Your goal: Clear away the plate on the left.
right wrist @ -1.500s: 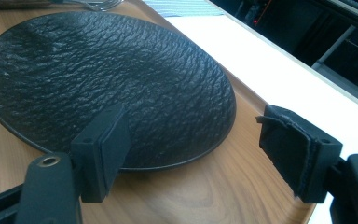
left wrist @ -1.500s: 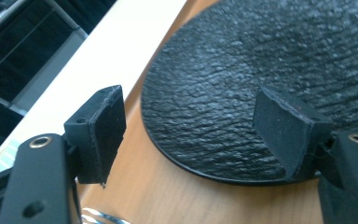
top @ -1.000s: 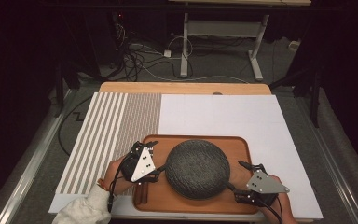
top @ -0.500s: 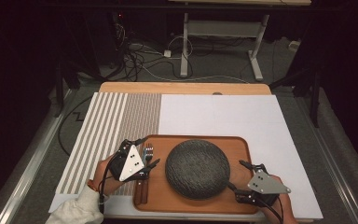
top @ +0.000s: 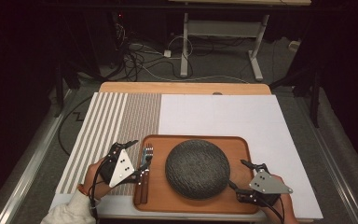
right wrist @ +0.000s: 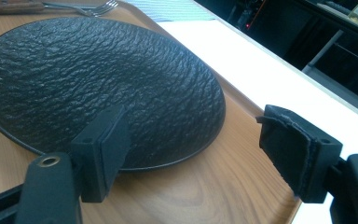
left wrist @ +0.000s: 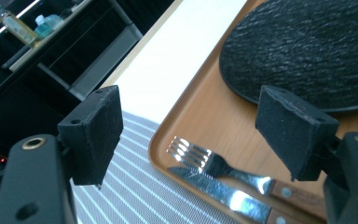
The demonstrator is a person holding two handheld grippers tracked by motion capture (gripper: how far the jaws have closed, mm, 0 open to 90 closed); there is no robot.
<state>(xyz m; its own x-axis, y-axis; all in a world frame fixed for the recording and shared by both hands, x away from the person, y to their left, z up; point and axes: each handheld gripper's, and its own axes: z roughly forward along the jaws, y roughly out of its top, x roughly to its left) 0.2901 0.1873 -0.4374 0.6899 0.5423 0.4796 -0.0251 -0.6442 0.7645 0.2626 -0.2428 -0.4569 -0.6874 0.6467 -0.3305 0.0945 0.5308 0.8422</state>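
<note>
On the wooden tray [top: 242, 149], the right gripper [top: 244, 179] sits at the near right corner, jaws released and empty. The left gripper [top: 137, 154], jaws likewise released, straddles the tray's left rim above the fork [left wrist: 205, 161] and knife [left wrist: 219, 189]. The dark plate [top: 197, 167] lies mid-tray.

Camera arrangement: one fixed overhead view, two gripper-mounted views.
High view looks forward and down over the whole desk [top: 223, 112]; both gripper views sit low and close, sharing the dark plate [top: 197, 168] and wooden tray [top: 242, 196] with it.
</note>
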